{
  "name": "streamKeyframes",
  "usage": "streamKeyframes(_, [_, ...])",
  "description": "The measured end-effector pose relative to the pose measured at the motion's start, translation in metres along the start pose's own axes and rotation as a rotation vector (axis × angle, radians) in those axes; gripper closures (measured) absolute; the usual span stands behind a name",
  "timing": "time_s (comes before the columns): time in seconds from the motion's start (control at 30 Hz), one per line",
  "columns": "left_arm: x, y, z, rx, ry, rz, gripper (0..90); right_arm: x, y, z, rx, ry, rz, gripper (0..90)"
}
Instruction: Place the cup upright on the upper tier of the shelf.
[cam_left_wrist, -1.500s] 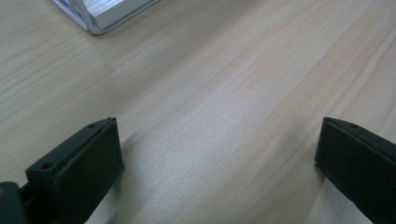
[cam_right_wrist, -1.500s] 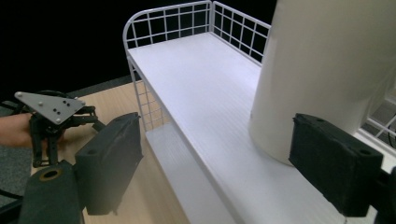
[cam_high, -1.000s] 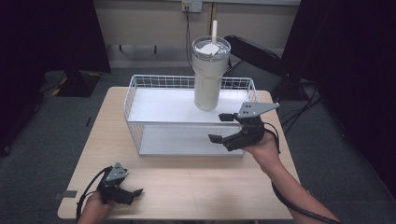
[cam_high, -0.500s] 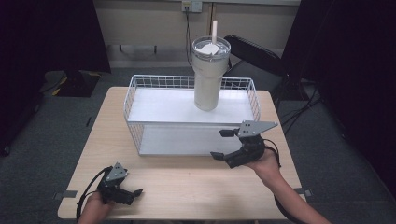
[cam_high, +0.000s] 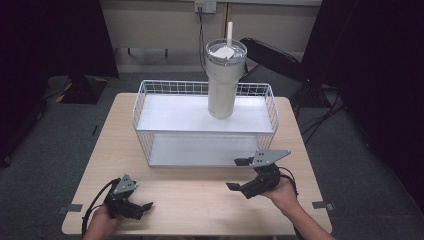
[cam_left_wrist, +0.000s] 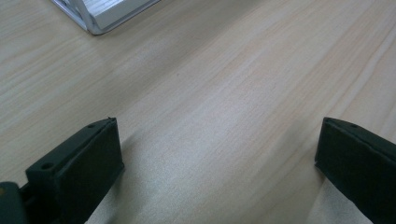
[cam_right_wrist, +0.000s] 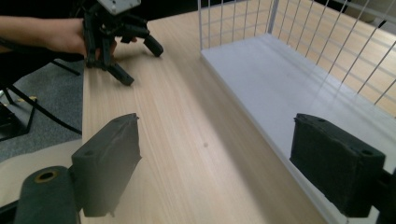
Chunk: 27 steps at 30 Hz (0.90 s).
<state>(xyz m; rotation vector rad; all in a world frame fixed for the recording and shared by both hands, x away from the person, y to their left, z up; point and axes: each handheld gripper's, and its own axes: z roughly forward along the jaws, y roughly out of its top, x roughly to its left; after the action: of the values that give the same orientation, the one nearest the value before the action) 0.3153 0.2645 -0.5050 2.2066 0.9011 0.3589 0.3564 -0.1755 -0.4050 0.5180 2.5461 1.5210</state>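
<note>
Tumbler (cam_high: 223, 80) with a straw stands at the far side inside the wire basket (cam_high: 145, 145) on the counter (cam_high: 200, 200). Near it, left tongs (cam_high: 137, 210) and right tongs (cam_high: 239, 175) gape empty.

One camera hangs above the near side of the table (cam_high: 200, 205), looking forward and down over the whole top, the wire basket (cam_high: 150, 112) and the floor behind. The left gripper's camera sits low, close to the wood, catching just a basket corner (cam_left_wrist: 100, 16). The right gripper's camera looks along the table's front edge, sharing the basket's front wall (cam_right_wrist: 233, 23) and the left gripper (cam_right_wrist: 122, 49) with the high view.
</note>
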Motion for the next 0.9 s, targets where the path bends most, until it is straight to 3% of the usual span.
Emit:
streamKeyframes(0.5, [0.000,0.000,0.000,0.000,0.000,0.000,0.0,-0.006,-0.040,0.016,0.057,0.012,0.028,14.8])
streamKeyframes(0.9, [0.000,0.000,0.000,0.000,0.000,0.000,0.0,-0.011,-0.068,0.025,0.100,-0.006,0.049,14.9])
